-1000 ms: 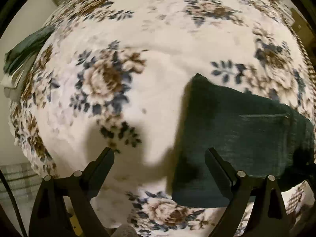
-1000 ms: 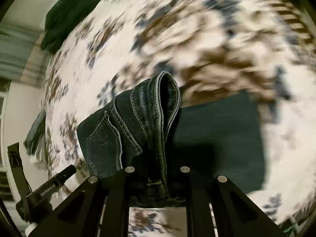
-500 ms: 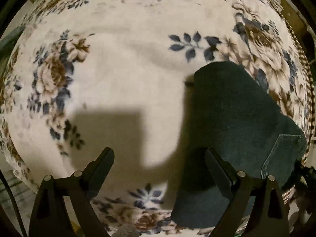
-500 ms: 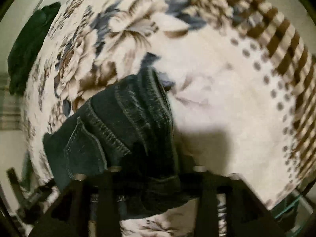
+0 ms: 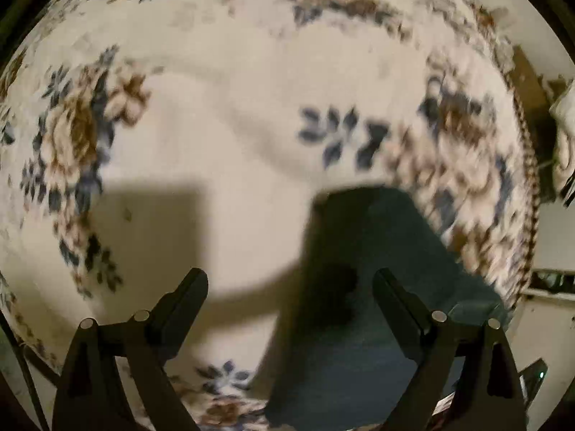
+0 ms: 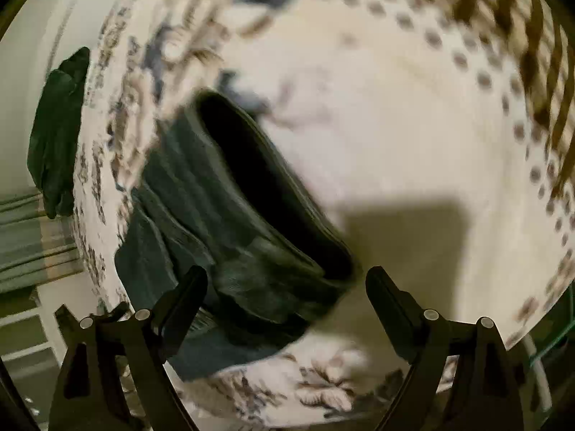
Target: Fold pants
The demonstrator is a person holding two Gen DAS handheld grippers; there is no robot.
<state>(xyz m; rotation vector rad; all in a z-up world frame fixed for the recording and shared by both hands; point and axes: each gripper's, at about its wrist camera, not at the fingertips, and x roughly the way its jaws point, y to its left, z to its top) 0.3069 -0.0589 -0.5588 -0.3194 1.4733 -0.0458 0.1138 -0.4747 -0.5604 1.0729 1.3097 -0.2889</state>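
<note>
Right wrist view: your right gripper (image 6: 287, 287) hangs spread, the folded pants (image 6: 230, 222) just ahead-left on the floral blanket (image 6: 377, 136). Your left gripper (image 5: 291, 287) is likewise spread wide, gripping nothing, pants (image 5: 366, 287) ahead-right.

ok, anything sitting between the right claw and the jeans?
Nothing visible. The right claw is open, with the folded jeans lying just ahead of it on the floral blanket, partly between its fingers. The dark garment lies far off at the blanket's edge.
</note>
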